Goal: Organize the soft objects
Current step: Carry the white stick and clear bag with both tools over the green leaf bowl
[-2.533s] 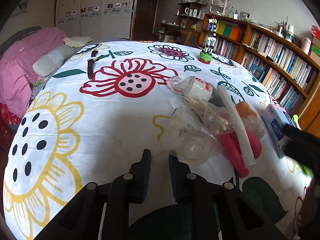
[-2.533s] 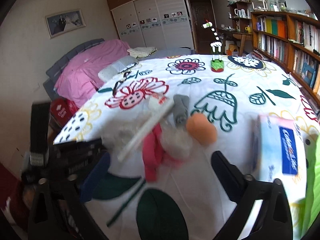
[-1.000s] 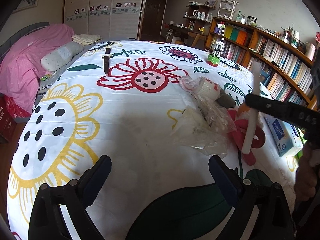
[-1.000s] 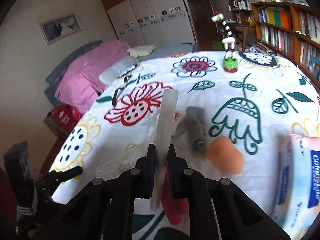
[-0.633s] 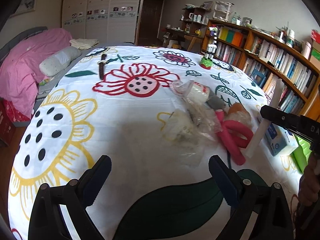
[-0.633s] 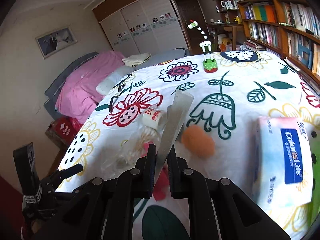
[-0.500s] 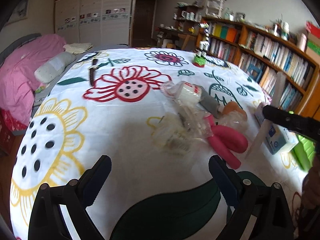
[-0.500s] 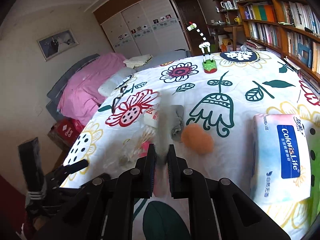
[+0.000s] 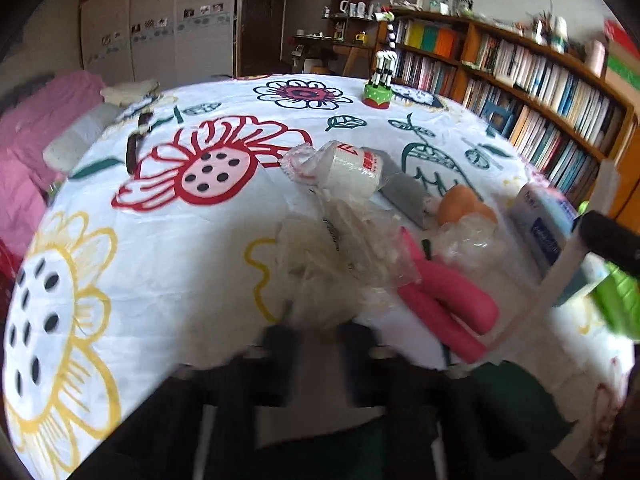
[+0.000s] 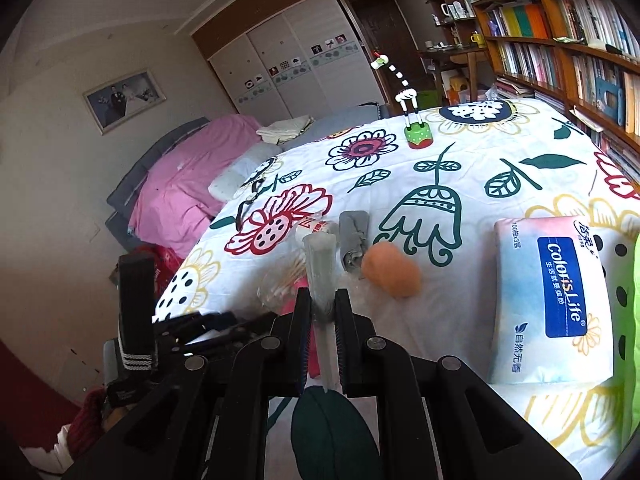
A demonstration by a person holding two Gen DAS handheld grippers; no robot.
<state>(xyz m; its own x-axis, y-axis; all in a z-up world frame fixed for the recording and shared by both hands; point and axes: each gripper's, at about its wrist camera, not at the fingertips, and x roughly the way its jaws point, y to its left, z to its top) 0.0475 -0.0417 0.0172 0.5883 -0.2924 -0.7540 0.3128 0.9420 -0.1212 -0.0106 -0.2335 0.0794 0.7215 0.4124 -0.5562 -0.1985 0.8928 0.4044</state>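
The left gripper (image 9: pixel 316 344), wide apart a second ago, has snapped together at the near edge of the clear plastic bag (image 9: pixel 320 264), which lies at twelve o'clock from its fingertips. The view is blurred there, so it may have pinched a fold of the bag, but I cannot tell.

The right gripper (image 10: pixel 323 300) stays clamped on the pale strip (image 10: pixel 320 264), which has been lifted off the heap and now stands nearly upright, clear of the flowered bedspread (image 9: pixel 160 260). The orange soft ball (image 10: pixel 390 274) and the grey rolled cloth (image 10: pixel 354 236) lie at about one o'clock beyond it, the tissue pack (image 10: pixel 556 304) at three o'clock.

With the strip out, the pile is looser, and the bag looks to be the next item to sort.
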